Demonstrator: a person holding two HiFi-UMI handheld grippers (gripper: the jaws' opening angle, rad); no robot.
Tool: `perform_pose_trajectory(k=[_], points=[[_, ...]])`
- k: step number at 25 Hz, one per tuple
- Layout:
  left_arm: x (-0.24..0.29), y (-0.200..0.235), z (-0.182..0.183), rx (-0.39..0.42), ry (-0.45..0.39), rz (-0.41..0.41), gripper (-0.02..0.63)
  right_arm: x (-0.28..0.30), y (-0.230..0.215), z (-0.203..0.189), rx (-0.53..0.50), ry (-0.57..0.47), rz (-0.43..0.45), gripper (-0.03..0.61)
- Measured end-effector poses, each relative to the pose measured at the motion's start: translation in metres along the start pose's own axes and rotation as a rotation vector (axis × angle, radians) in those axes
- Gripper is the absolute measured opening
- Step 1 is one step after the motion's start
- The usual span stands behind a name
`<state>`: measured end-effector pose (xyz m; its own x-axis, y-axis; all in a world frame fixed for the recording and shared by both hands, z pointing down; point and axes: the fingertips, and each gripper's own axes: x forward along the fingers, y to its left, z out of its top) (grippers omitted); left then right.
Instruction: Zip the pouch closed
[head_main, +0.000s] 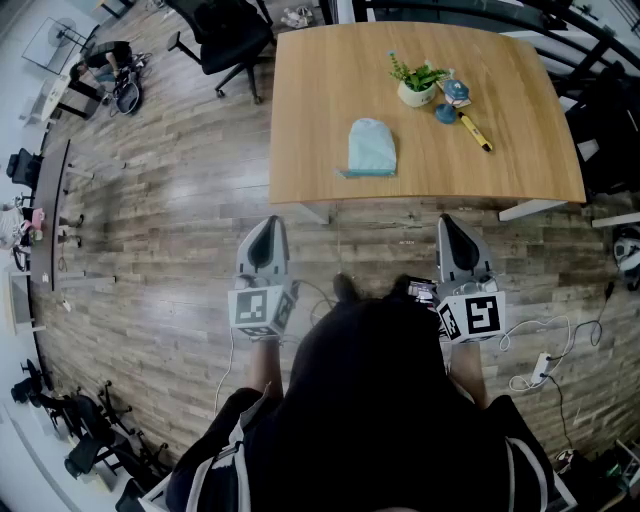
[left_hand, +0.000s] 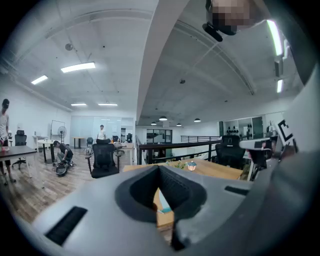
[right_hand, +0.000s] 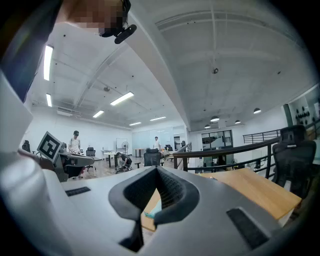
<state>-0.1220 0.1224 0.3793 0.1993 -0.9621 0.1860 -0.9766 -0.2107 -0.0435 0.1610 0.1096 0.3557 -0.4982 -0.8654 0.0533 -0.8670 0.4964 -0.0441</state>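
Note:
A light blue pouch (head_main: 371, 148) lies flat near the front edge of the wooden table (head_main: 520, 120). My left gripper (head_main: 265, 232) hovers over the floor short of the table, left of the pouch, jaws shut and empty. My right gripper (head_main: 455, 232) hangs level with it on the right, also shut and empty. Through the left gripper view's (left_hand: 159, 176) closed jaws a sliver of the pouch (left_hand: 163, 205) shows on the table edge. The right gripper view (right_hand: 158, 175) shows a bit of the pouch (right_hand: 152, 214) below its closed jaws.
On the table's far side stand a small potted plant (head_main: 417, 83), a blue round object (head_main: 452, 100) and a yellow pen-like tool (head_main: 475, 131). A black office chair (head_main: 225, 38) stands left of the table. Cables and a power strip (head_main: 540, 368) lie on the wood floor at right.

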Motion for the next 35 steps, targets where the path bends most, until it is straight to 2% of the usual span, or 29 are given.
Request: perform_pose_trajectory(k=[5, 9, 12, 19, 23, 27, 32, 35], points=[[-0.001, -0.008, 0.003, -0.024, -0.007, 0.019, 0.0, 0.0, -0.006, 0.001, -0.009, 0.0, 0.026, 0.012], [0.004, -0.023, 0.001, -0.024, 0.011, 0.011, 0.0, -0.008, -0.018, 0.003, 0.039, -0.025, 0.029, 0.012], [0.01, -0.032, -0.004, -0.037, 0.045, 0.004, 0.0, -0.013, -0.028, -0.003, 0.088, -0.013, 0.033, 0.012], [0.023, -0.054, -0.014, 0.006, 0.113, 0.001, 0.0, -0.019, -0.051, -0.02, 0.077, 0.015, 0.071, 0.012], [0.035, -0.058, -0.028, -0.016, 0.156, -0.021, 0.0, -0.013, -0.06, -0.025, 0.067, 0.033, 0.069, 0.012], [0.062, -0.048, -0.033, -0.01, 0.17, -0.072, 0.0, 0.009, -0.066, -0.023, 0.048, 0.053, 0.036, 0.012], [0.118, -0.022, -0.049, -0.149, 0.166, -0.111, 0.0, 0.045, -0.066, -0.009, 0.009, 0.079, 0.007, 0.012], [0.152, -0.009, -0.046, -0.135, 0.149, -0.155, 0.0, 0.073, -0.063, -0.005, -0.008, 0.093, -0.015, 0.012]])
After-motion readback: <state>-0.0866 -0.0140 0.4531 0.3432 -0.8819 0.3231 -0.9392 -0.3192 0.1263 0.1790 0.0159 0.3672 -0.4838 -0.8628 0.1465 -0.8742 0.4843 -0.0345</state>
